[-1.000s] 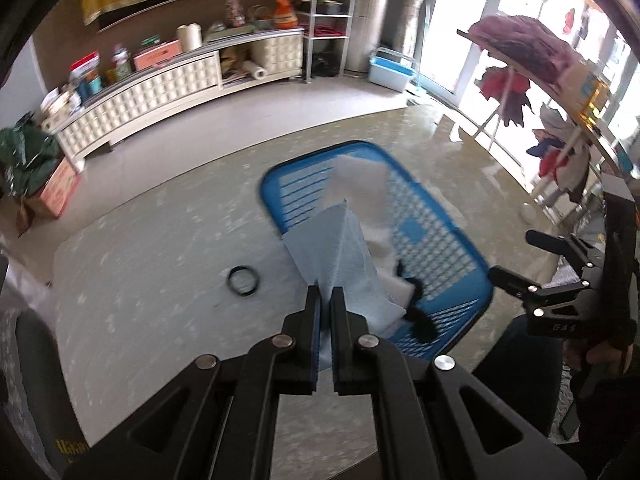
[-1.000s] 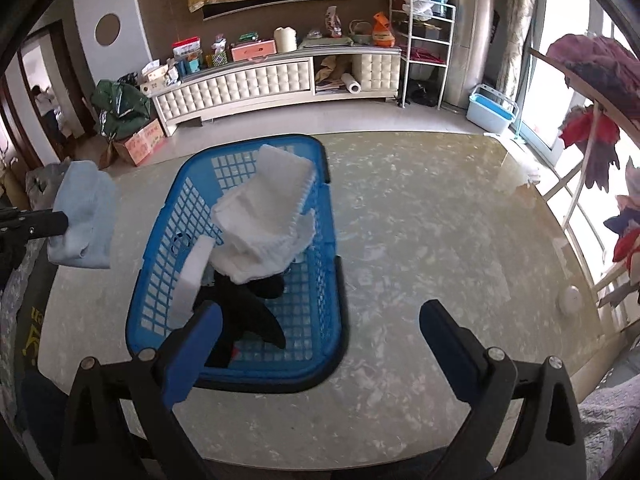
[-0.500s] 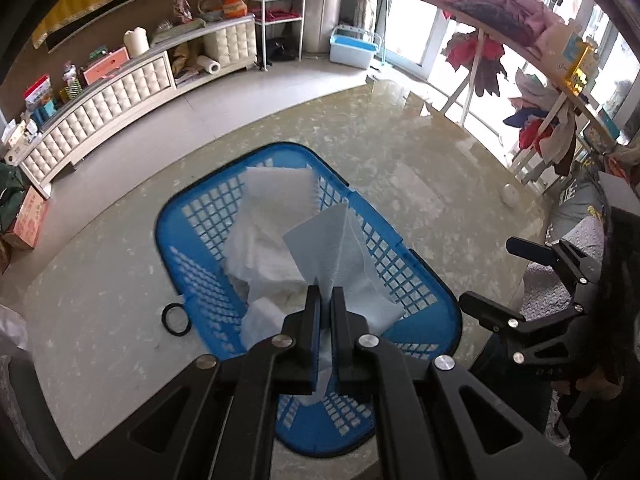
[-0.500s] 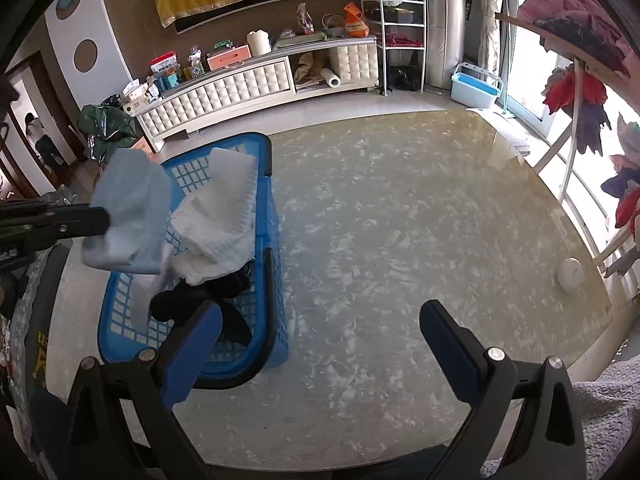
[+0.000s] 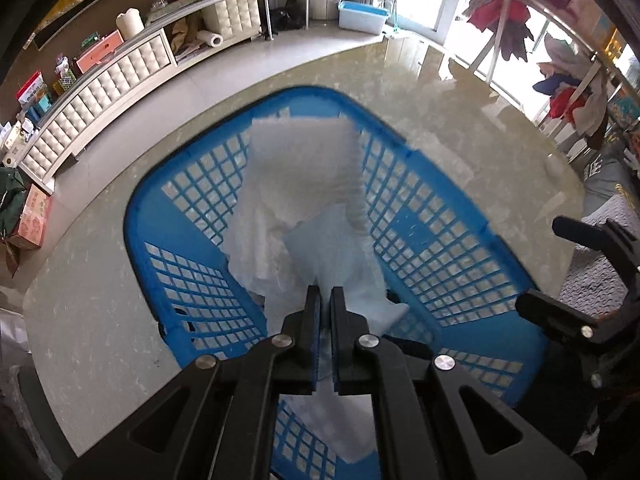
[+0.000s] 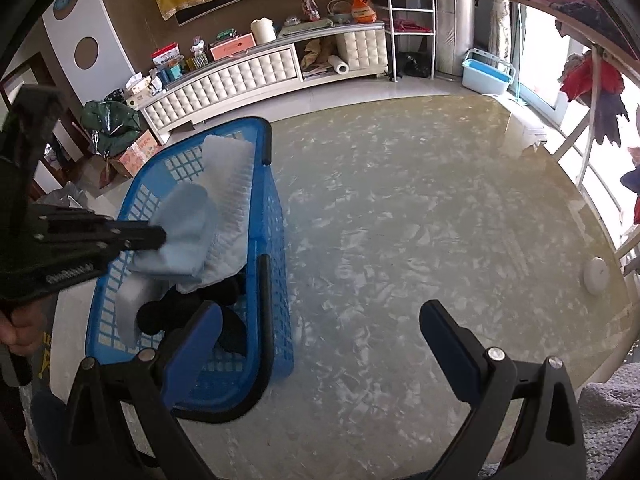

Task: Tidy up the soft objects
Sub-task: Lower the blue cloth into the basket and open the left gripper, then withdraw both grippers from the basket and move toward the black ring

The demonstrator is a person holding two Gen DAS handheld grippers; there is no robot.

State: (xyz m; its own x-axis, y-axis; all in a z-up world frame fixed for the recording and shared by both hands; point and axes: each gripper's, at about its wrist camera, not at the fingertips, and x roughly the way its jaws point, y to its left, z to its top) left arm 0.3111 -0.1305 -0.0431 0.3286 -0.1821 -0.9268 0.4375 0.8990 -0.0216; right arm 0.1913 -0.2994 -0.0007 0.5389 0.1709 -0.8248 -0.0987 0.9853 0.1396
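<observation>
No lettering in either view is sharp enough to read. The left tool (image 5: pixel 326 294), its jaws pinched tight on one pale blue cloth (image 5: pixel 336 248), hangs over the single blue lattice basket (image 5: pixel 432 240) on the marbled bench (image 6: pixel 420 220). Just ahead of its tips lie two white pieces: a ribbed, quilted white pad (image 5: pixel 308 156) and a crumpled white cloth (image 5: pixel 256 240) beneath it. One black soft item (image 6: pixel 188 312) sits in the basket's end nearest the right tool (image 6: pixel 320 340), whose two blue-padded fingers (image 6: pixel 192 352) stand wide apart, gripping nothing, beside the basket.
</observation>
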